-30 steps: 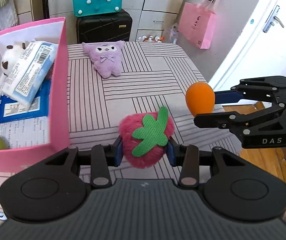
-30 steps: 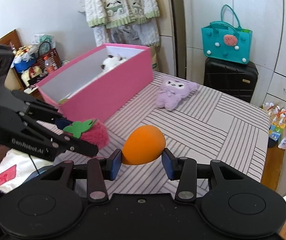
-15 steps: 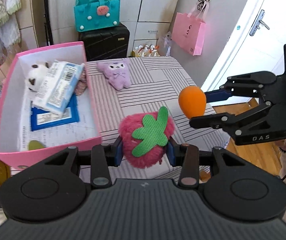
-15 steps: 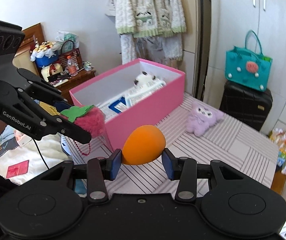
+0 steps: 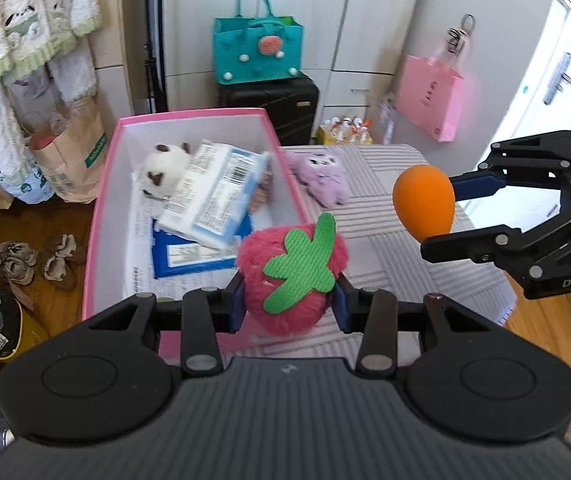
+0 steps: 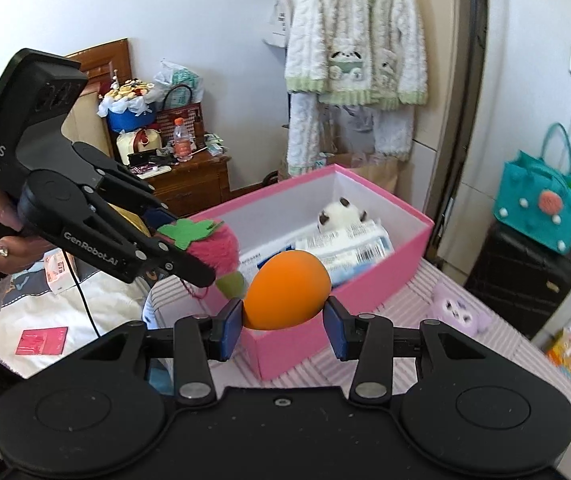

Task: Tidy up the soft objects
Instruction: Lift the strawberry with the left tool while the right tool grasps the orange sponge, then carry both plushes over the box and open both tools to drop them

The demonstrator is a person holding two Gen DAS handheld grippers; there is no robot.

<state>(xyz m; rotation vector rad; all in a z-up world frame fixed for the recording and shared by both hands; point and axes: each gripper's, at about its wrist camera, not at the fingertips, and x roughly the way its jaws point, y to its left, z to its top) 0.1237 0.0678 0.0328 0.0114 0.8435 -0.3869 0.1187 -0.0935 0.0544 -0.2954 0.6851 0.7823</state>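
My left gripper (image 5: 290, 306) is shut on a fluffy pink strawberry toy (image 5: 291, 276) with a green felt leaf, held in the air near the front right corner of the pink box (image 5: 103, 200). My right gripper (image 6: 285, 326) is shut on an orange egg-shaped sponge (image 6: 287, 294), held above the near end of the pink box (image 6: 381, 276). Each gripper shows in the other's view: the right gripper (image 5: 437, 216) with the orange sponge (image 5: 423, 202), the left gripper (image 6: 189, 248) with the strawberry toy (image 6: 215, 250). A purple plush (image 5: 321, 178) lies on the striped tabletop beside the box.
The box holds a white-and-brown plush (image 5: 163, 168), a white and blue tissue pack (image 5: 217, 196) and a blue packet (image 5: 193, 256). Behind the striped table (image 5: 397, 248) stand a black suitcase (image 5: 273, 110) and a teal bag (image 5: 257, 50). Shoes (image 5: 33, 264) lie on the floor at left.
Both grippers have risen and drawn back, carrying the strawberry and the orange sponge. The pink box now lies lower and further under them, with more of its inside showing.
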